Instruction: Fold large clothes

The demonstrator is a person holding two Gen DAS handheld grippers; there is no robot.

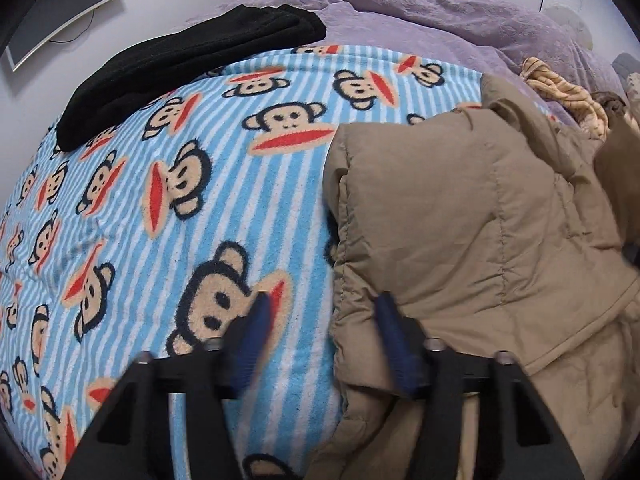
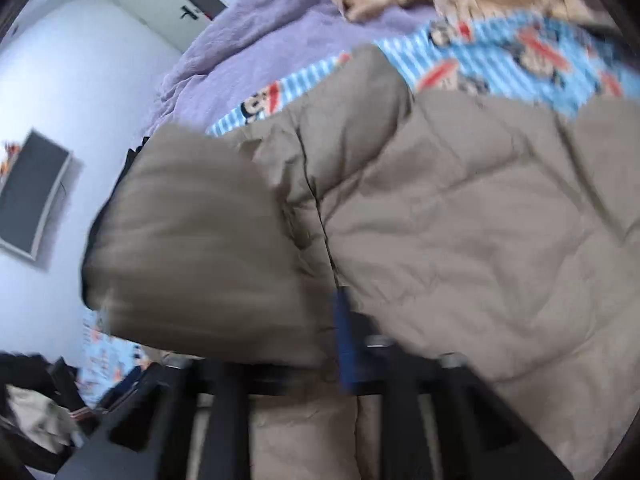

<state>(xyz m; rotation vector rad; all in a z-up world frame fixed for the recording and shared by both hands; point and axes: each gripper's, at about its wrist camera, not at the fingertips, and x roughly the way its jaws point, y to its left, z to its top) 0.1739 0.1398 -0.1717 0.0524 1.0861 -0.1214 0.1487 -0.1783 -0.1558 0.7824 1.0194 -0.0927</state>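
A tan padded jacket point(image 1: 480, 220) lies on the right half of a blue striped monkey-print blanket point(image 1: 200, 200) on a bed. My left gripper point(image 1: 322, 310) is open at the jacket's left edge. Its left finger is over the blanket and its right finger is over the jacket fabric. In the blurred right wrist view, the jacket point(image 2: 460, 220) fills the frame and a thick fold of it is lifted at the left. My right gripper point(image 2: 334, 316) is shut on the jacket. Only one blue finger point(image 2: 345, 340) shows, and the fabric hides the other.
A folded black garment point(image 1: 180, 52) rests at the blanket's far left. A purple duvet point(image 1: 400, 12) is bunched behind, with a yellow striped cloth point(image 1: 560, 88) at the right. A dark screen point(image 1: 60, 8) hangs on the white wall left of the bed.
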